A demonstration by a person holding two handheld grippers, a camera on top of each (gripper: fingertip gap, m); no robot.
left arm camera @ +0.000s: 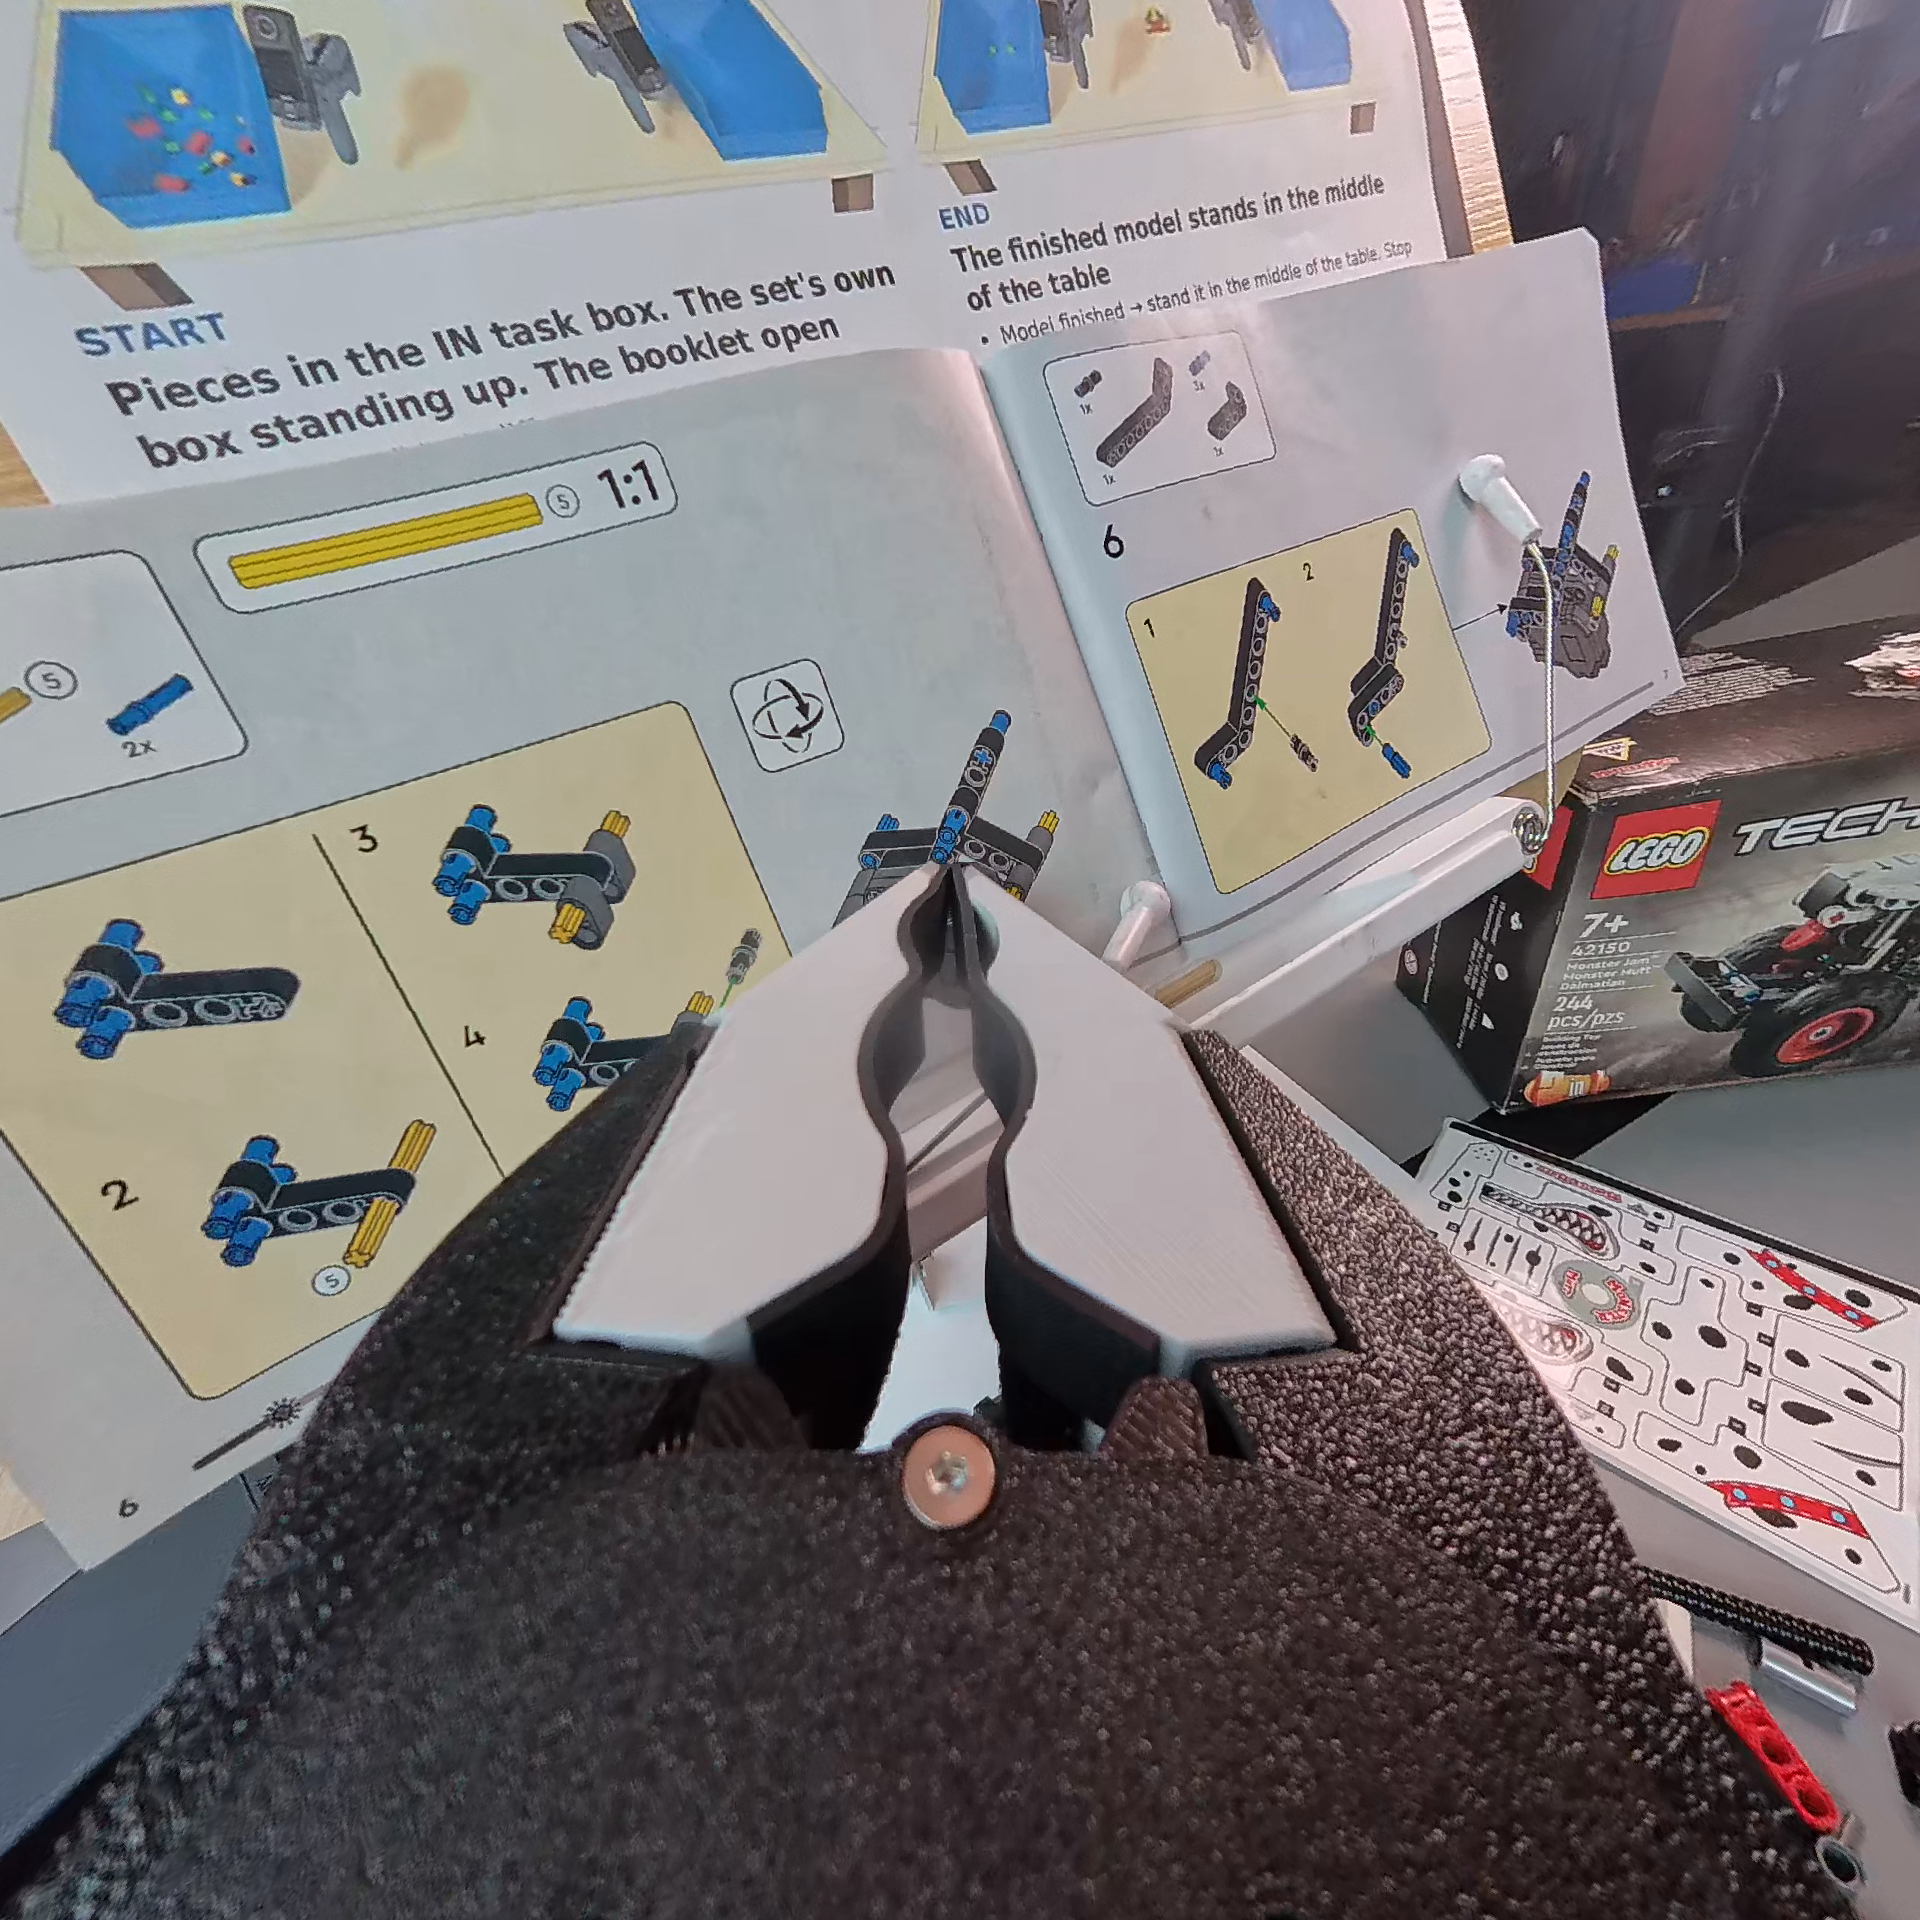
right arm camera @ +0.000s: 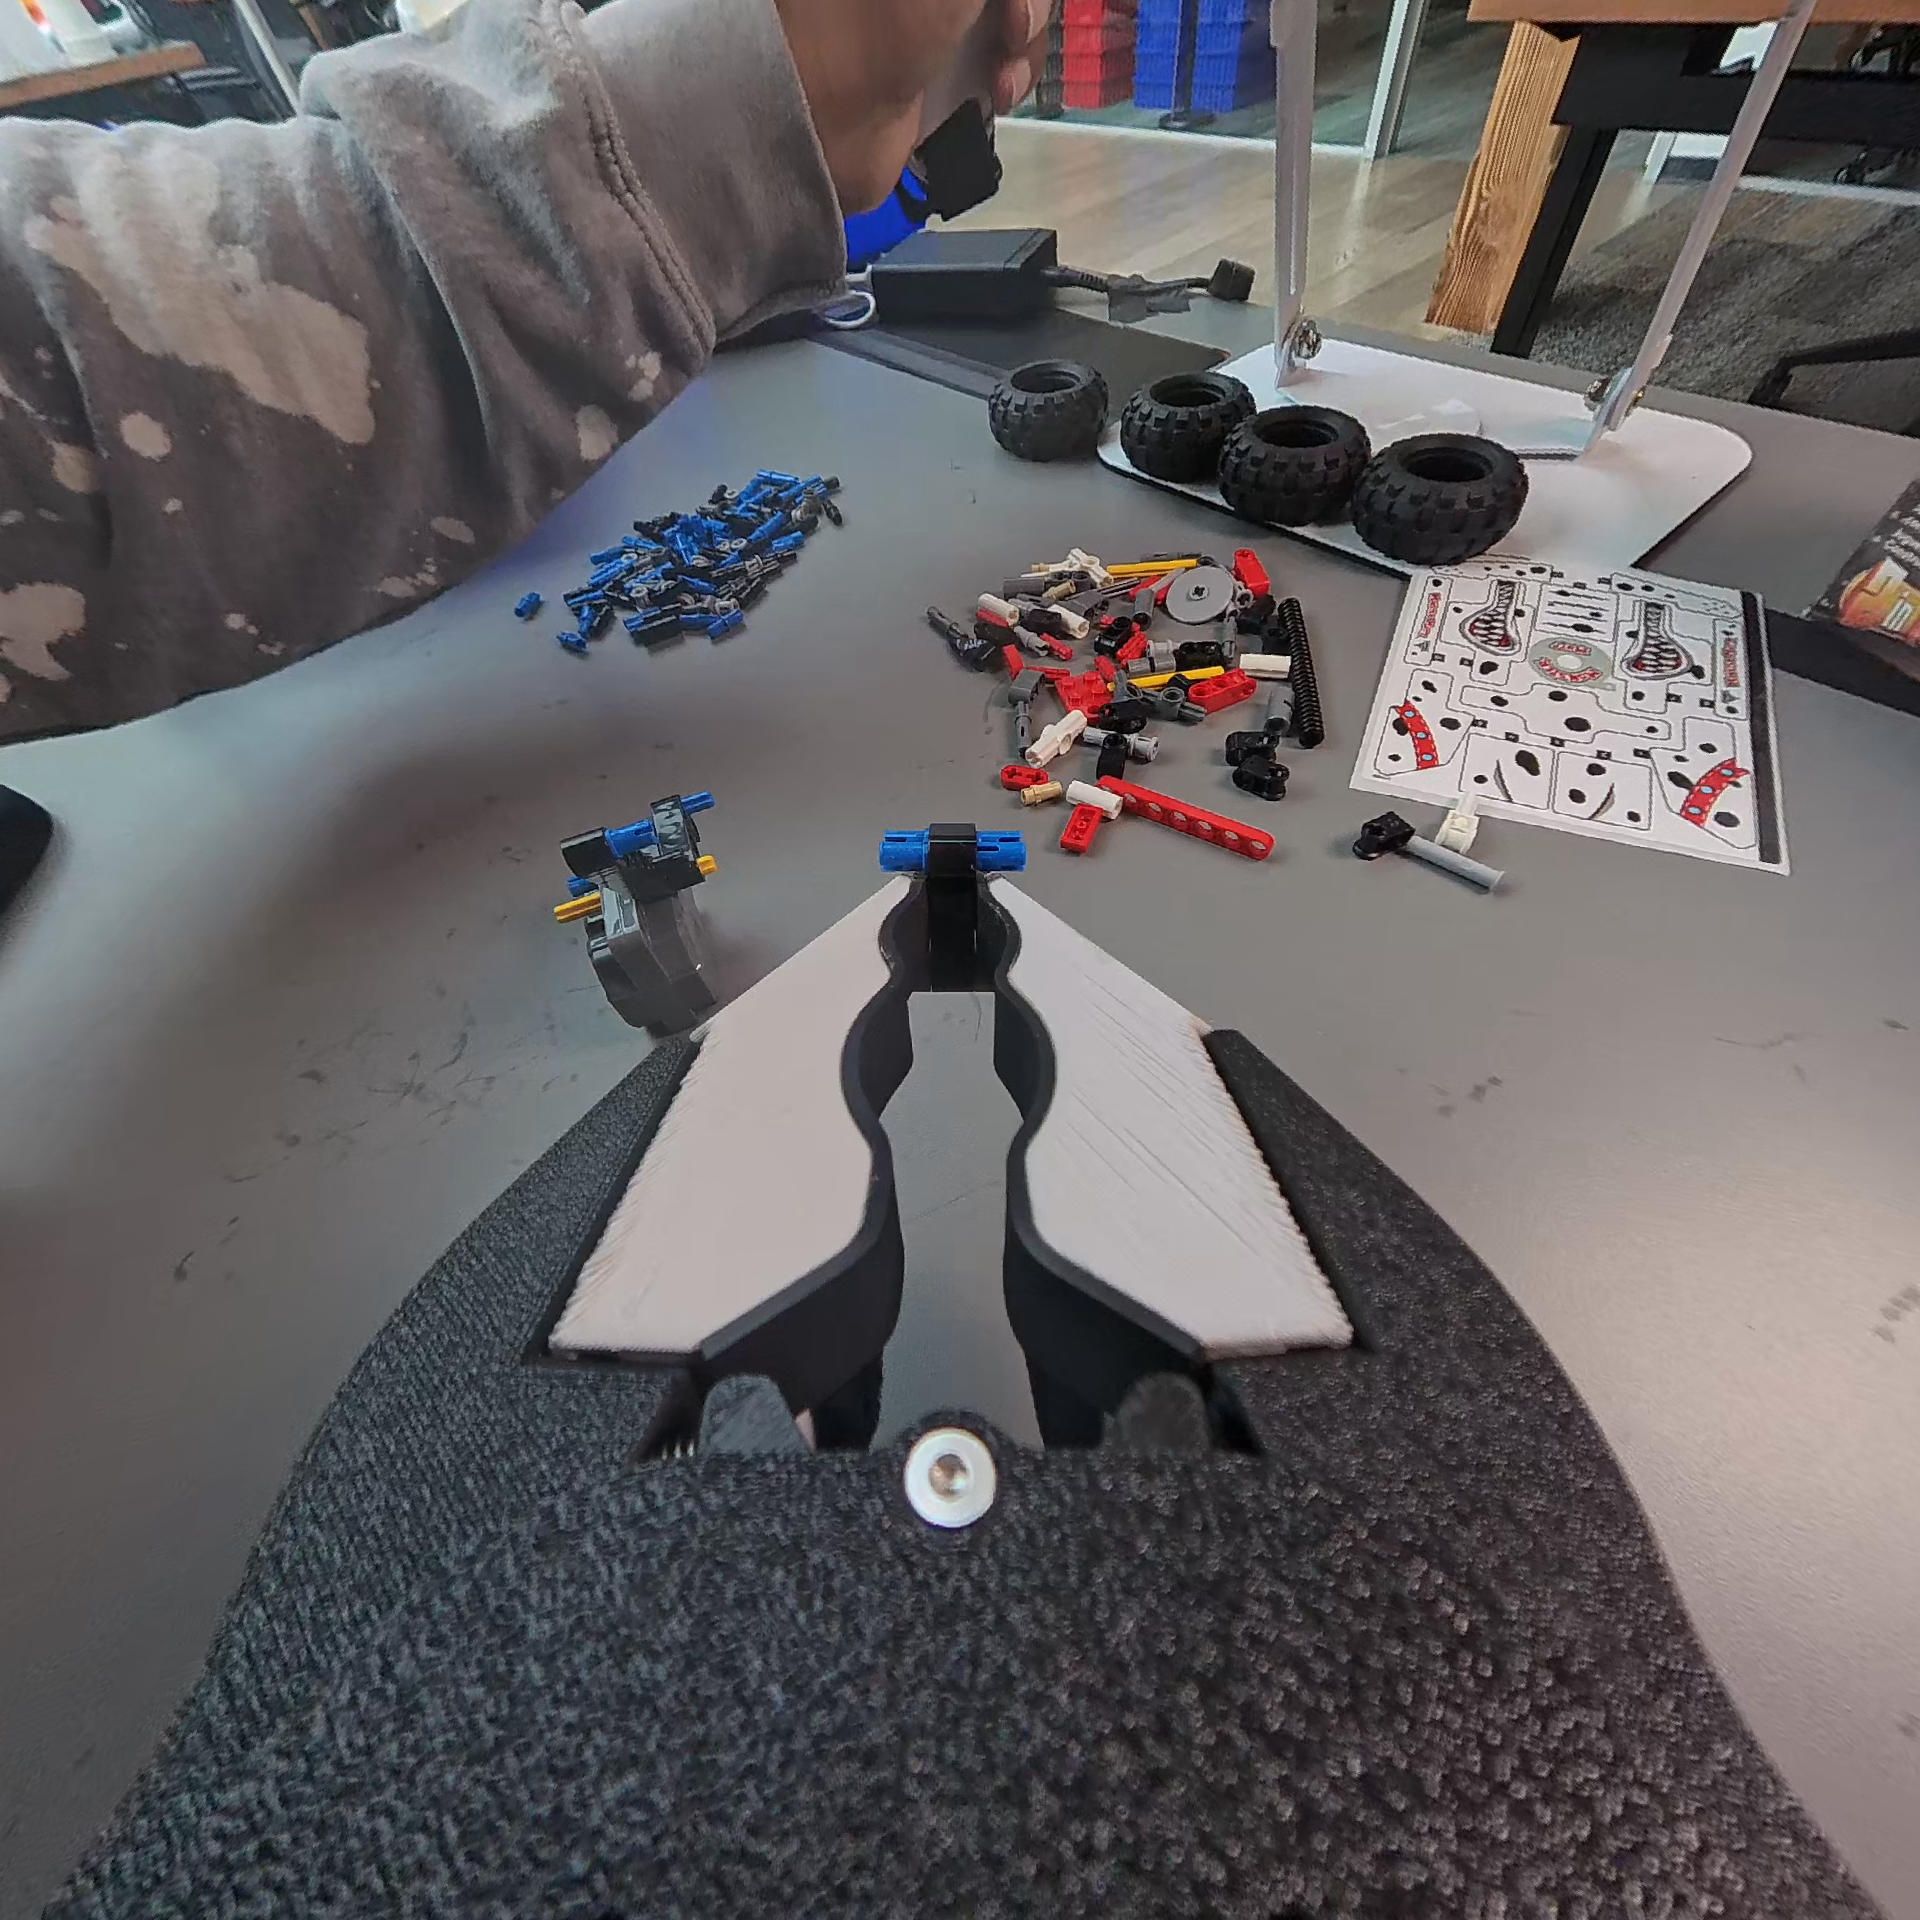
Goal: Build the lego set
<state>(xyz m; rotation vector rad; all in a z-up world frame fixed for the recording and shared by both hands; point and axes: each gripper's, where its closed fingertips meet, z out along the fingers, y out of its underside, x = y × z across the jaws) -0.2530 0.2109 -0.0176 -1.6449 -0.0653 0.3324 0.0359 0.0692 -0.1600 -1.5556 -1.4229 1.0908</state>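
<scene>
Right hand-held gripper (right arm camera: 951, 894) is closed on a black beam (right arm camera: 951, 914) with a blue pin (right arm camera: 951, 849) through its top, pin ends sticking out both sides. It is held off the counter (right arm camera: 1455, 1091), probably to keep the pin holes free for mating.

The part-built grey and black sub-assembly (right arm camera: 642, 914) stands on the counter at 10 o'clock of the tips, close by, likely the thing the beam joins.

Sorted piles sit further out for easy picking:
- blue and black pins (right arm camera: 691, 561) at 11 o'clock
- mixed red, grey and black parts (right arm camera: 1143, 686) at 1 o'clock
- four black tyres (right arm camera: 1262, 457) in a row beyond, some resting on the white stand base (right arm camera: 1662, 457)
- sticker sheet (right arm camera: 1579, 707) at 2 o'clock, spotted pattern

A grey sleeve (right arm camera: 364, 312) crosses the top left.

Left hand-held gripper (left arm camera: 951, 883): tips meet, nearly fully closed. A thin dark sliver shows between them, and I cannot tell if anything is held. It points at the open instruction booklet (left arm camera: 623, 727), propped on a stand with wire clips so the steps stay readable; looks like a step check.

Behind the booklet is a printed task sheet (left arm camera: 520, 260). The set's box (left arm camera: 1714, 914) stands at 3 o'clock, with brand logo and truck picture. Writing is legible on all three; not transcribed.
</scene>
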